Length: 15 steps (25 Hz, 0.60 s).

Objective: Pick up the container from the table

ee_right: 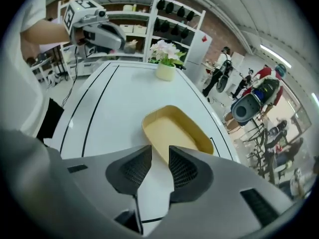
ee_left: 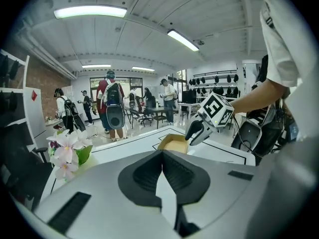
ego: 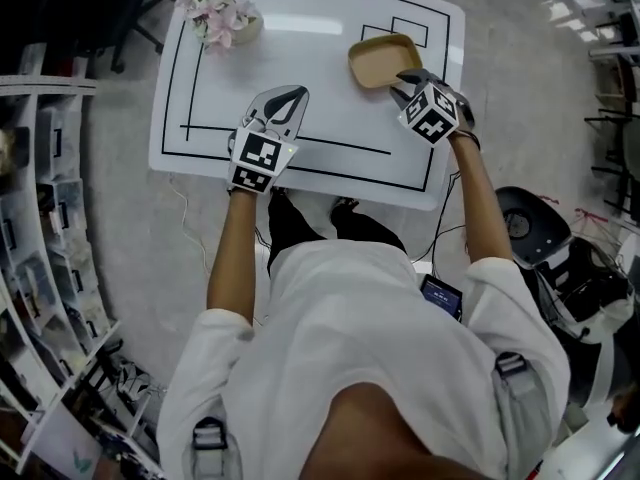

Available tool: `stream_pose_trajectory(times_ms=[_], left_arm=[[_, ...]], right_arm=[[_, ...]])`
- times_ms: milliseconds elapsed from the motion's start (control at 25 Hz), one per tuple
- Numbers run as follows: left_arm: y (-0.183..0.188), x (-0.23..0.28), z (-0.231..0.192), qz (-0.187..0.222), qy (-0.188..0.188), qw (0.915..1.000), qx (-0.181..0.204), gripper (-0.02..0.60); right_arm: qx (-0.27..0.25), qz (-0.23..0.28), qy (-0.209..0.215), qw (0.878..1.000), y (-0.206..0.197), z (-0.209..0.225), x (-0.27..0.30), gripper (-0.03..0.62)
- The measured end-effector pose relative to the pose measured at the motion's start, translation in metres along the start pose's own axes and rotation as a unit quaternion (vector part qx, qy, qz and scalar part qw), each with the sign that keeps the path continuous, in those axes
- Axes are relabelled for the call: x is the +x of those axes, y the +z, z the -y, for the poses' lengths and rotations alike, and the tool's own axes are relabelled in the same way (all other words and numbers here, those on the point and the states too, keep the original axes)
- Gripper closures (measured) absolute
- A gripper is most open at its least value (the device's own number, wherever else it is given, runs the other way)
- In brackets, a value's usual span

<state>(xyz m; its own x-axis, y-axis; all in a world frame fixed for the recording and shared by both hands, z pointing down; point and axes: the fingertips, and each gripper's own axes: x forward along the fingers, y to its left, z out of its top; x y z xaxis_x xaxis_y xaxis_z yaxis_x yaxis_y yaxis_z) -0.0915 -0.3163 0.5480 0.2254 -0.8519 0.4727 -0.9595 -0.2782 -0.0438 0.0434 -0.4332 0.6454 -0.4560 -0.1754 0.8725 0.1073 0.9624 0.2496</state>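
A tan oval container lies empty on the white table, at its far right. My right gripper hangs over the container's near end, pointing steeply down. In the right gripper view the jaws stand open, with the container's near rim just ahead of the gap and no pad touching it. My left gripper hovers over the table's middle, well left of the container, shut and empty. The left gripper view shows its pads meeting at the tips, with the container and the right gripper beyond.
A small pot of pink and white flowers stands at the table's far left corner. Black lines mark the tabletop. Shelving runs along the left, and a black chair stands at the right. People stand far behind the table.
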Motion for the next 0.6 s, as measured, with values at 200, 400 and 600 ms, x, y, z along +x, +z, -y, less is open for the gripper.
stream_pose_trajectory(times_ms=[200,400,600], left_arm=[[-0.004,0.001,0.003,-0.005,0.008,0.9999,-0.006,0.565],[-0.008,-0.005,0.000,-0.008,0.011,0.9999,-0.006,0.565],[-0.008,-0.012,-0.006,-0.009,0.007,0.9999,0.003,0.563]], right_arm=[[-0.114,-0.052,0.009,0.992,-0.008,-0.005,0.019,0.473],[-0.155,-0.080,0.019,0.984,-0.011,-0.012,0.031,0.501],[-0.179,-0.102,-0.012,0.979,-0.010,-0.007,0.031,0.559]])
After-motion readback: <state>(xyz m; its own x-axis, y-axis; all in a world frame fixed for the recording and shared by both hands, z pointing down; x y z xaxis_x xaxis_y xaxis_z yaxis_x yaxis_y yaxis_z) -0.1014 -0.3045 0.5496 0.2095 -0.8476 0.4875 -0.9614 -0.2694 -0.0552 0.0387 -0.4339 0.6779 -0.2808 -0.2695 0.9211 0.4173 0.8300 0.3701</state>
